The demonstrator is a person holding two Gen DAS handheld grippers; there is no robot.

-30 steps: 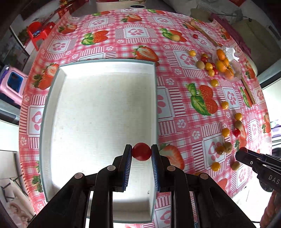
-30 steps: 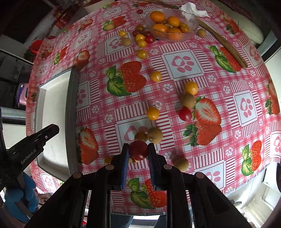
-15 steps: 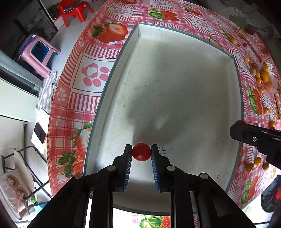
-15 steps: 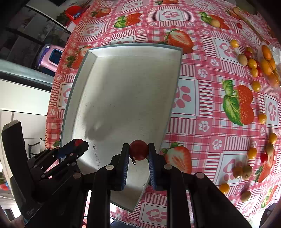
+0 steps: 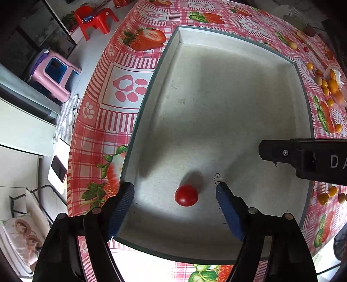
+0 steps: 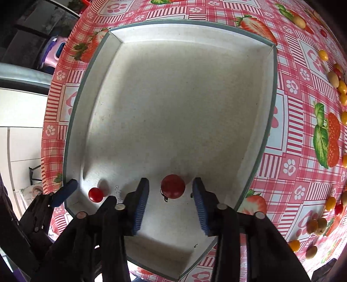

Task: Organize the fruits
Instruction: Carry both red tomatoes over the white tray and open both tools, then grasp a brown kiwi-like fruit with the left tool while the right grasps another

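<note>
Both hand-held grippers point down over the white tray point(image 5: 238, 91), which sits on the counter point(image 5: 130, 86) with its red-pink strawberry and paw-print cloth.

Left hand-held gripper point(image 5: 175, 195): jaws apart and opening, blue pads clear of the bright red cherry tomato point(image 5: 186, 195) that lies between them on the tray floor, near the tray's near-left corner. Pads do not touch it.

Right hand-held gripper point(image 6: 171, 195): jaws apart and opening too, narrower than the left. A darker red cherry tomato point(image 6: 172, 186) sits between its pads with a gap on each side, over the tray floor by the near edge; cannot tell if it rests on the floor or is still in the air. In the right wrist view the bright tomato is left of this one, well apart, with the left hand-held gripper around it.

Outside the tray, to its right, loose small fruits point(image 6: 318, 225) are scattered on the counter: yellow, orange, red, some brownish-green. Farther off along the tray's right side is a cluster of orange ones point(image 5: 329, 84).

Beyond the tray's left side, off the counter, a pink stool point(image 5: 54, 76) and a red stool point(image 5: 93, 18) stand on the floor.
</note>
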